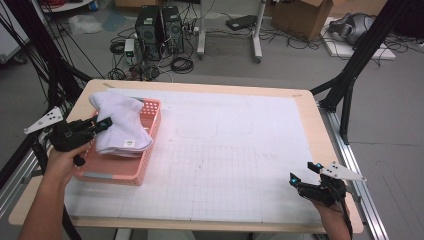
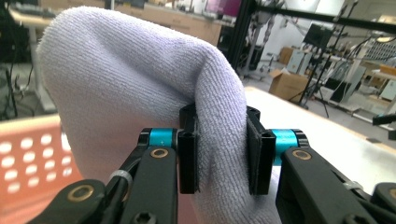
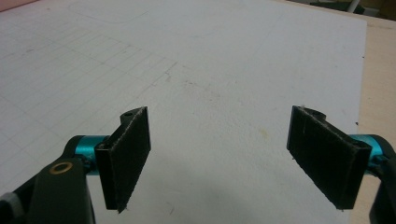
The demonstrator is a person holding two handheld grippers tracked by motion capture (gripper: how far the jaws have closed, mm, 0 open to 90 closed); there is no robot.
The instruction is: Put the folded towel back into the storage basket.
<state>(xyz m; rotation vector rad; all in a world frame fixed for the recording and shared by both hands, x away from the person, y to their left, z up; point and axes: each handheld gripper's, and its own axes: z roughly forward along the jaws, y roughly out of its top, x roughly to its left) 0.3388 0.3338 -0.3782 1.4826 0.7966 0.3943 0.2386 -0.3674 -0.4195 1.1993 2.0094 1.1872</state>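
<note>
A white terry towel (image 1: pixel 122 125) lies bunched over the pink perforated basket (image 1: pixel 120 172) at the table's left side. My left gripper (image 1: pixel 104 124) comes in from the left and is shut on a fold of the towel. In the left gripper view the two black pads (image 2: pixel 188 154) squeeze the towel (image 2: pixel 130 79) between them, with the basket wall (image 2: pixel 28 149) behind at the lower left. My right gripper (image 1: pixel 303 171) hovers low over the white gridded mat (image 1: pixel 225 150) near the front right corner. Its jaws stand wide apart with nothing between them (image 3: pixel 233 154).
The mat covers most of the wooden tabletop (image 1: pixel 320 130). Black frame struts (image 1: pixel 350 75) stand at both sides of the table. Beyond the far edge are computer towers (image 1: pixel 160 30), cables and a cardboard box (image 1: pixel 300 17) on the floor.
</note>
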